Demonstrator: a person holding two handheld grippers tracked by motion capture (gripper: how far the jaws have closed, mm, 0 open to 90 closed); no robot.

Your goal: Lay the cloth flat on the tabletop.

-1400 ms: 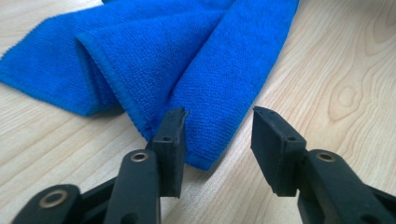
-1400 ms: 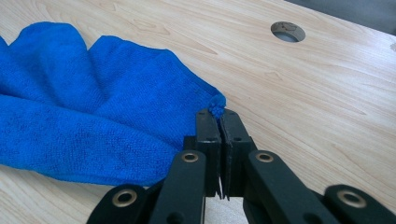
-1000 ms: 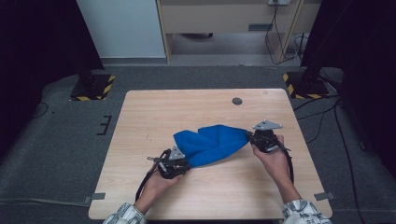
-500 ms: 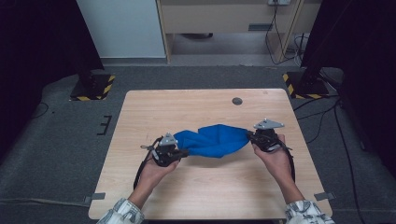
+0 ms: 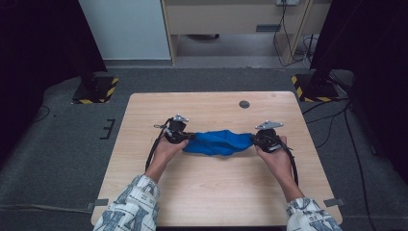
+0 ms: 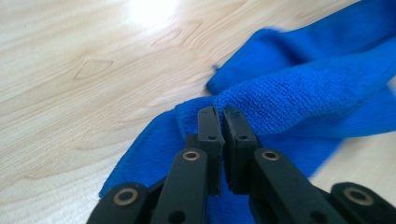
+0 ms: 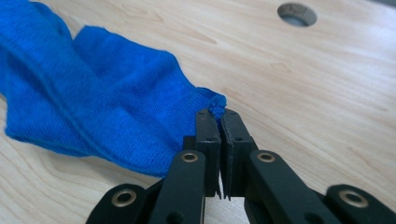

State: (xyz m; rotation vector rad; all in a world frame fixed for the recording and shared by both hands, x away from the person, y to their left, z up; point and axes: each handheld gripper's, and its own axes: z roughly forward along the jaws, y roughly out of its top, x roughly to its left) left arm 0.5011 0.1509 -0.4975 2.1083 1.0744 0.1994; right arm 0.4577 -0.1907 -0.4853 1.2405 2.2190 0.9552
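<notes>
A blue cloth [image 5: 219,142] hangs stretched between my two grippers over the middle of the wooden table [image 5: 211,192]. My left gripper [image 5: 186,137] is shut on the cloth's left end; in the left gripper view its jaws [image 6: 223,112] pinch a bunched fold of the blue cloth [image 6: 299,93]. My right gripper [image 5: 253,139] is shut on the cloth's right end; in the right gripper view a small tuft of the cloth [image 7: 102,102] pokes out between the closed jaws [image 7: 218,113].
A round cable hole [image 5: 244,104] sits in the table near the far right, seen also as the hole [image 7: 297,13] in the right gripper view. Black stands with yellow-striped bases [image 5: 96,90] flank the table on the floor. A cabinet [image 5: 226,19] stands behind.
My left gripper has moved left and away from me with its end of the cloth, pulling the bunched cloth out into a long band. The right gripper has stayed almost still.
</notes>
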